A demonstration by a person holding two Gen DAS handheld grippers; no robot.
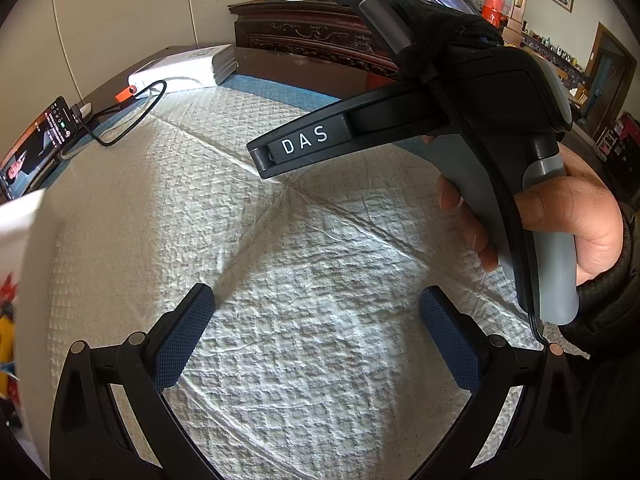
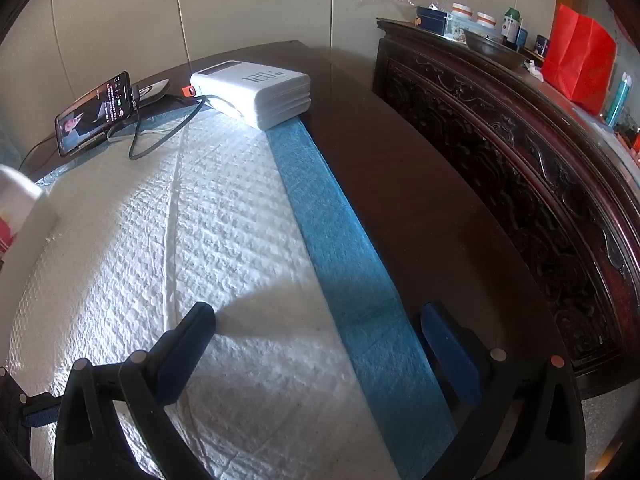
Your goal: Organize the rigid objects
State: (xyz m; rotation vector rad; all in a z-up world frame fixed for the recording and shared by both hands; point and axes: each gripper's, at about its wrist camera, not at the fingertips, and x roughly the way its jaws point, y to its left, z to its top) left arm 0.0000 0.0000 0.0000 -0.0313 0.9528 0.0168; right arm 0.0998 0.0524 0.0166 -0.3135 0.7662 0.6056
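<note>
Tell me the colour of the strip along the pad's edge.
Blue strip beside the white quilted pad; clearest in the right wrist view.

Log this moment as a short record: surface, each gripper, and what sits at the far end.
surface: white quilted pad with a blue edge strip on a dark table
left gripper: open, nothing between the fingers
right gripper: open, empty, above the pad's blue edge
far end: white box, phone with its screen lit, black cable
</note>
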